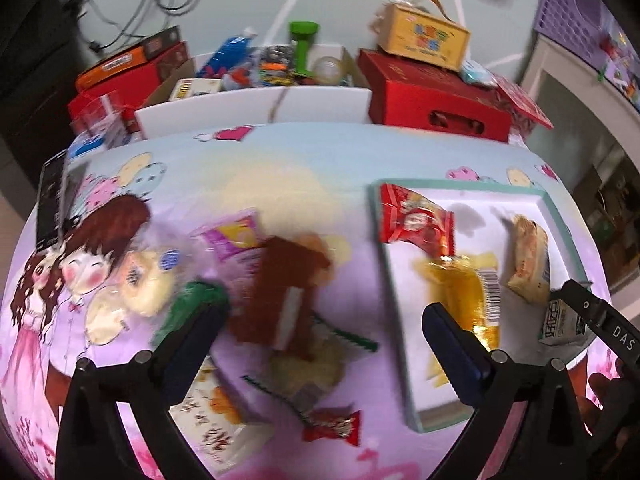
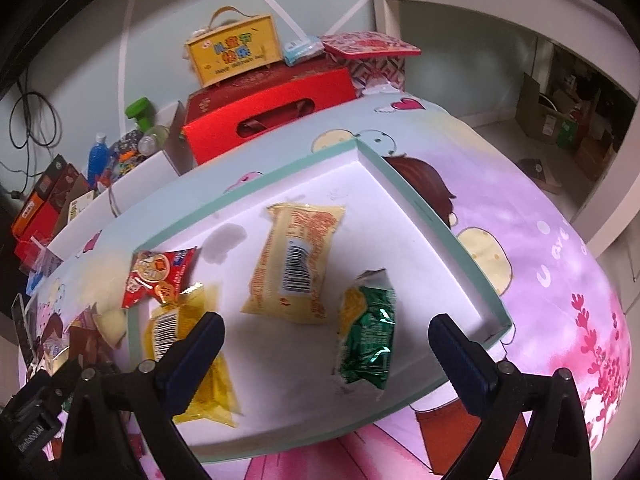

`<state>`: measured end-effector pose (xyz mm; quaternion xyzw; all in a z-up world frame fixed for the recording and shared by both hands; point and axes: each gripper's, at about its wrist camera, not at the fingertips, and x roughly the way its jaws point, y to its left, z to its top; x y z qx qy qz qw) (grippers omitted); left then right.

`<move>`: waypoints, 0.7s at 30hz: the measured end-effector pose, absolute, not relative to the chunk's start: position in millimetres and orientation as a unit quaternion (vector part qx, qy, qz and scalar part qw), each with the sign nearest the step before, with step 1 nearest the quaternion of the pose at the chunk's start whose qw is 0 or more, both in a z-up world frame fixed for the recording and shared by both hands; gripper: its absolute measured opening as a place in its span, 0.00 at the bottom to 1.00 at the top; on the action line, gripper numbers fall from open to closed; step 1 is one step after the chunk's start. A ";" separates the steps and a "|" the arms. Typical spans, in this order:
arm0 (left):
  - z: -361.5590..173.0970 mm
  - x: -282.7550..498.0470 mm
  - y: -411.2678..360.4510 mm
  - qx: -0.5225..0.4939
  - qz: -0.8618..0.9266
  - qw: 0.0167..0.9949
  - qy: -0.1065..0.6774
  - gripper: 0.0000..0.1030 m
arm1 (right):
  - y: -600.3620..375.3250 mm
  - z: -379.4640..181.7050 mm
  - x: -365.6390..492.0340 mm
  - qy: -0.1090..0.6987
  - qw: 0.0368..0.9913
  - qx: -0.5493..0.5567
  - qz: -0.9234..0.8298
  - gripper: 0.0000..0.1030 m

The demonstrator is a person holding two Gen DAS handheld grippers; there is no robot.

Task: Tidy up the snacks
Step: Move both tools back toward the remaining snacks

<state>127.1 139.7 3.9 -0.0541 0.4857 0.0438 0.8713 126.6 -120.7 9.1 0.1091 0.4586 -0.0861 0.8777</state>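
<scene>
Snacks lie in two groups on a cartoon-print tablecloth (image 1: 312, 152); a loose heap sits left of a shallow white tray (image 2: 424, 208) with a pale green rim, and four packets already rest inside that tray. In the tray, a red packet (image 2: 160, 276) hangs over the far-left rim, a clear yellow packet (image 2: 188, 356) lies just near of it and touching it, a pale yellow packet (image 2: 296, 264) with a barcode lies in the middle, and a green foil packet (image 2: 368, 340) lies to the right, apart from the rest. The heap holds a brown packet (image 1: 280, 292) on top, a pink packet (image 1: 236, 236) behind it, round pale biscuits (image 1: 136, 284) to the left and a small red sweet wrapper (image 1: 332, 426) at the near edge; motion blur hides finer detail. The left gripper (image 1: 320, 328) hangs above the heap, fingers spread wide and empty; the right gripper (image 2: 326, 344) hovers over the tray, likewise parted, nothing between its fingers. Beyond the table's far edge stand a red box (image 2: 272, 112) with a yellow handled box (image 2: 236, 52) on top, and a white carton (image 1: 256, 108) full of oddments.
</scene>
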 end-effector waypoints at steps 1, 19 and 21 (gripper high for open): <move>6.0 124.0 145.6 -0.058 0.049 0.872 0.483 0.98 | -117.7 11.0 126.4 0.456 0.880 0.107 -0.084 1.00; 7.1 71.7 266.2 -0.152 0.161 0.843 0.490 0.98 | -13.3 37.8 111.2 0.416 0.904 0.072 0.060 1.00; 4.9 64.4 274.9 -0.175 0.160 0.841 0.487 0.98 | 2.3 36.3 108.4 0.422 0.901 0.059 0.078 1.00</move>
